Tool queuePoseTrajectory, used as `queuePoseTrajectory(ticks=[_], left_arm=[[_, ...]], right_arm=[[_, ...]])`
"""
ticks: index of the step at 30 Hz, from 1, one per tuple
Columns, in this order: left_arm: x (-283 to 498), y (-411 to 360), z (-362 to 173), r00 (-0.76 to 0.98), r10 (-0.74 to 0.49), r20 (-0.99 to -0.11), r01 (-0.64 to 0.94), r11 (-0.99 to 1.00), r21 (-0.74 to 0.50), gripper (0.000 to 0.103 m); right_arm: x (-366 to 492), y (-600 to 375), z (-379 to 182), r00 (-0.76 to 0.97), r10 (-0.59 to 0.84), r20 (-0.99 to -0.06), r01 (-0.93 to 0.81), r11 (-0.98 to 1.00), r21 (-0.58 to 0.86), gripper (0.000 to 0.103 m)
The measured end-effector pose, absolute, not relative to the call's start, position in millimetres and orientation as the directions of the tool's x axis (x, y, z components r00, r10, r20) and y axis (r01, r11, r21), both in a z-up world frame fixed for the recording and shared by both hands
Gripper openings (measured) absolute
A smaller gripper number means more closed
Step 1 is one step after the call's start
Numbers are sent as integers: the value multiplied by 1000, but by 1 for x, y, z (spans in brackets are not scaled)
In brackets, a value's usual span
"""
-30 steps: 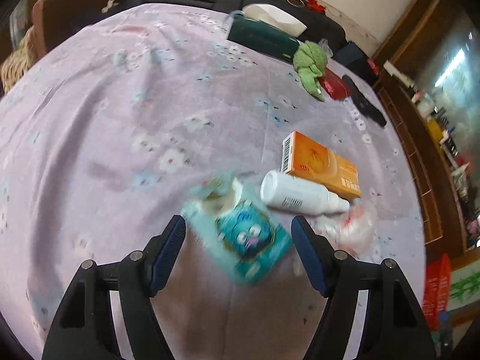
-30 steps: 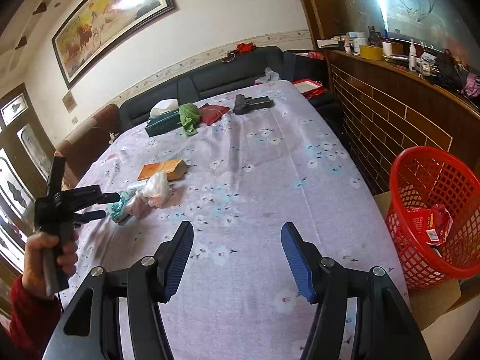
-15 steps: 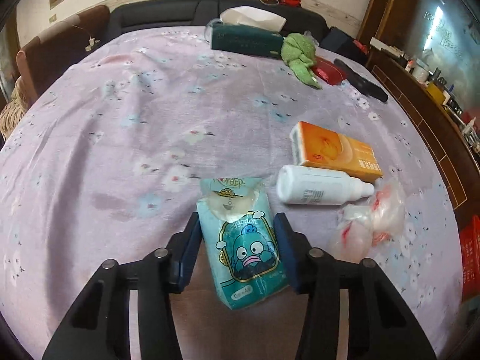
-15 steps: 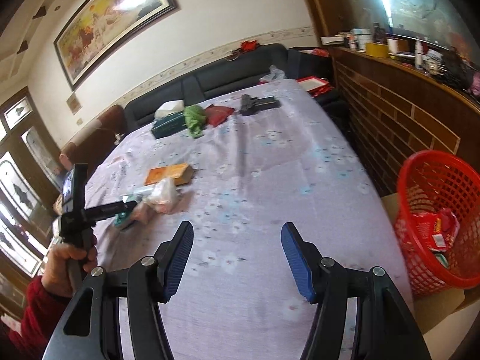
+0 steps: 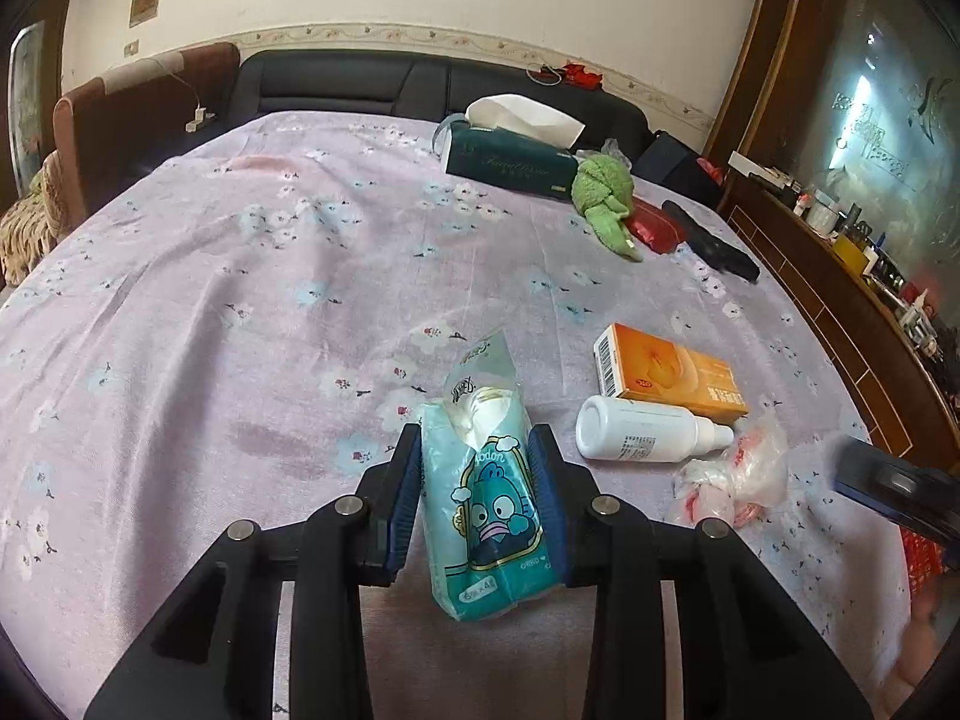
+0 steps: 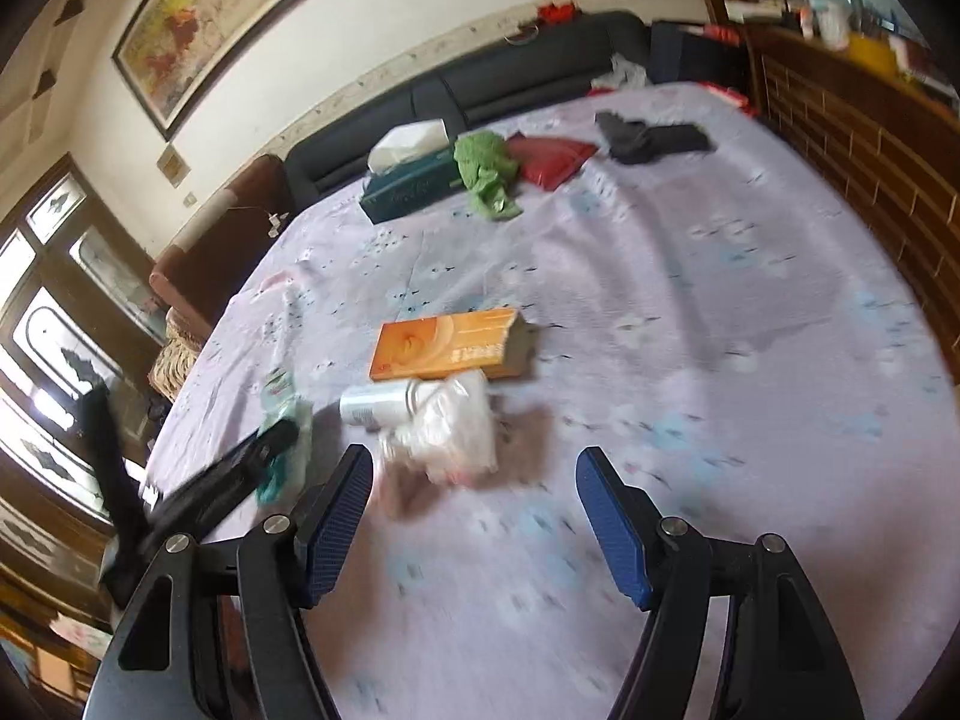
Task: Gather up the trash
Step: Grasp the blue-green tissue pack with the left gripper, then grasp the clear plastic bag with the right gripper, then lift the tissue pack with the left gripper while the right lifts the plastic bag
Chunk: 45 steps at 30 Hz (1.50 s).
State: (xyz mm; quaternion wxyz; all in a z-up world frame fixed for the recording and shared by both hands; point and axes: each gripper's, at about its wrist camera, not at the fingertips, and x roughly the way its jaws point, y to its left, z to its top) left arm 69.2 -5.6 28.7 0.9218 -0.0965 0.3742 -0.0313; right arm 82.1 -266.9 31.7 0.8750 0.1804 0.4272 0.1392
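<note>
My left gripper (image 5: 477, 480) is shut on a teal tissue packet (image 5: 486, 498) with a cartoon face and holds it just above the purple flowered tablecloth (image 5: 240, 300). To its right lie a white bottle (image 5: 642, 437), an orange box (image 5: 666, 375) and a crumpled clear plastic bag (image 5: 735, 477). My right gripper (image 6: 474, 516) is open and empty, with the plastic bag (image 6: 447, 429) just beyond its left finger. The white bottle (image 6: 375, 407), the orange box (image 6: 447, 345) and the left gripper (image 6: 240, 468) with the packet also show in the right wrist view.
At the far end of the table sit a dark green tissue box (image 5: 510, 159), a green cloth (image 5: 603, 198), a red pouch (image 5: 657, 225) and a black object (image 5: 711, 243). A dark sofa (image 5: 360, 84) stands behind the table. A wooden counter (image 5: 840, 276) runs along the right.
My left gripper closed on the teal packet and lifted it upright. My right gripper moved in towards the plastic bag and now points down at the table; the red basket has left its view.
</note>
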Motion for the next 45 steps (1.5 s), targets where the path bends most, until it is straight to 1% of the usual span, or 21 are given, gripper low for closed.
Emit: queuePoseTrajectory(ticks=[1, 3, 5, 7, 9, 12, 14, 17, 21, 24, 30, 45], left_arm=[[68, -7, 29, 721, -131, -680, -8, 980, -198, 33], [66, -12, 32, 728, -131, -673, 7, 983, -184, 33], [65, -15, 32, 730, -134, -670, 17, 984, -178, 33], [65, -15, 33, 732, -134, -668, 20, 984, -176, 34], [65, -15, 34, 734, -133, -666, 18, 984, -177, 34], [66, -16, 34, 736, -130, -664, 15, 984, -176, 34], [66, -17, 35, 737, -130, -663, 16, 984, -176, 34], [63, -22, 38, 755, -101, -648, 12, 990, -140, 34], [60, -29, 42, 770, -84, -632, 23, 994, -105, 34], [58, -34, 42, 773, -78, -629, 34, 996, -81, 34], [55, -38, 44, 783, -63, -619, 40, 998, -51, 34], [51, -42, 45, 793, -47, -607, 44, 999, -20, 34]], right_arm=[[89, -263, 27, 589, 398, -703, -81, 895, 438, 72], [102, -254, 16, 570, 399, -718, -67, 894, 443, 64], [108, -245, 5, 548, 419, -724, -72, 886, 459, 61], [111, -237, -1, 541, 415, -731, -85, 892, 443, 53], [107, -233, 0, 568, 408, -715, -109, 898, 426, 39], [98, -234, 8, 632, 405, -661, -165, 903, 397, 30], [92, -237, 13, 673, 390, -628, -181, 911, 372, 28], [87, -249, 21, 716, 383, -583, -192, 912, 364, 28], [81, -258, 32, 769, 335, -544, -183, 931, 315, 28], [81, -253, 32, 761, 347, -549, -199, 929, 311, 28], [75, -241, 32, 773, 318, -549, -214, 945, 246, 28], [70, -239, 31, 784, 291, -549, -204, 955, 215, 29]])
